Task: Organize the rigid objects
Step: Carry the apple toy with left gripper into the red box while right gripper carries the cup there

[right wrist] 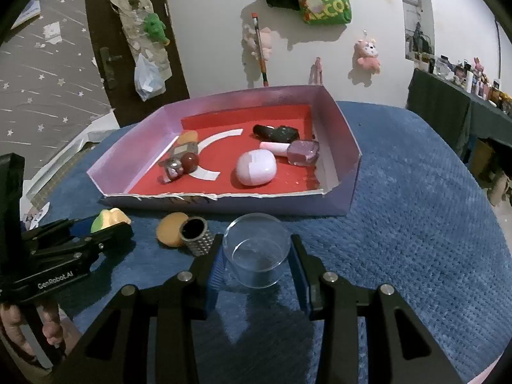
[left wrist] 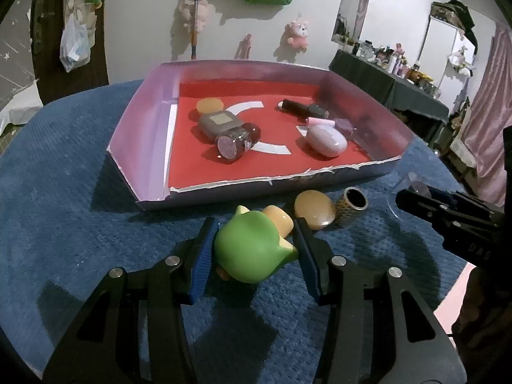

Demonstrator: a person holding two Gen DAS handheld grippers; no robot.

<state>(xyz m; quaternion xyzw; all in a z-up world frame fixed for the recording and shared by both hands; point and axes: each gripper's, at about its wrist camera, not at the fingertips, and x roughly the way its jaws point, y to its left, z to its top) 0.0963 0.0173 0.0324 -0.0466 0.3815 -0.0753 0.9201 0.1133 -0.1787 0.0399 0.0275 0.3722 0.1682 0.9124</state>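
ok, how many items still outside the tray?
4: green toy in left gripper, clear cup in right gripper, orange disc and patterned ring on the blue cloth.

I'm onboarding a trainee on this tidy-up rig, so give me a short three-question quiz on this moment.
1. True or false: the left gripper is shut on the green figurine.
2. What does the right gripper hold: A) the lilac case, B) the clear cup, C) the orange disc?
3. Where does the metal ring lie: inside the tray or on the blue cloth?

Key: 1 true; 2 B; 3 on the blue cloth, in front of the tray.
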